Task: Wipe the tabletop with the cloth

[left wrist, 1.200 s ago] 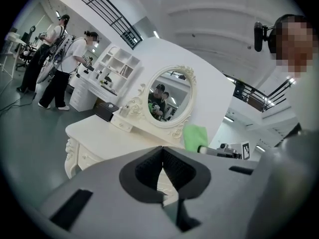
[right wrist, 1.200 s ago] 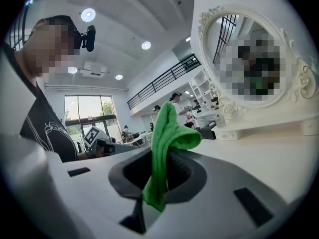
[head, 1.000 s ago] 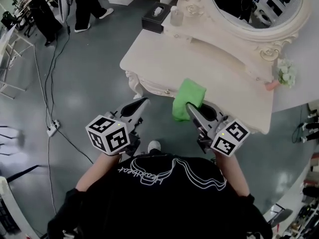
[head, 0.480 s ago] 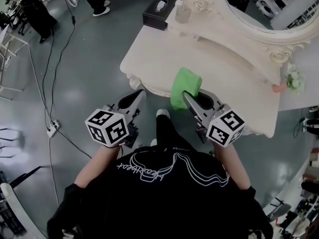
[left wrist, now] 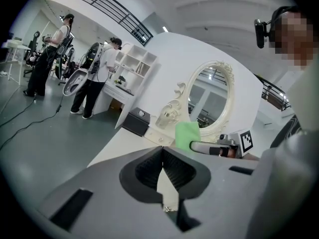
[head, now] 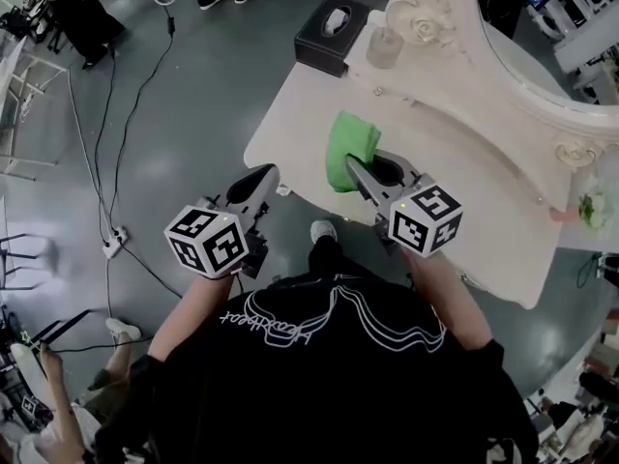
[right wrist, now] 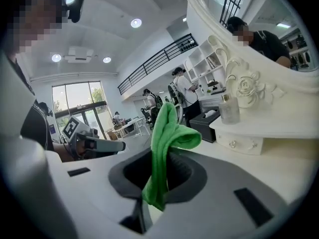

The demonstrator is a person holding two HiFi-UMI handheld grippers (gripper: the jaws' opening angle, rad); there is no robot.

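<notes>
Now | right gripper (head: 363,164) reaches over tabletop (head: 464,201), fingers pinching cloth (head: 348,141) | left gripper (head: 263,174) apparently off-table, fingers together

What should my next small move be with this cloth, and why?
Probably lower the right hand-held gripper so the green cloth presses flat on the tabletop: its jaws are shut on the bunched cloth by the table's near edge.

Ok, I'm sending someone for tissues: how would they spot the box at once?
Find the cream dressing table with the oval mirror. At its far left end, beside the glass bottle, sits the tissue box. It is the only black thing on the pale top, white tissue poking out.
</notes>
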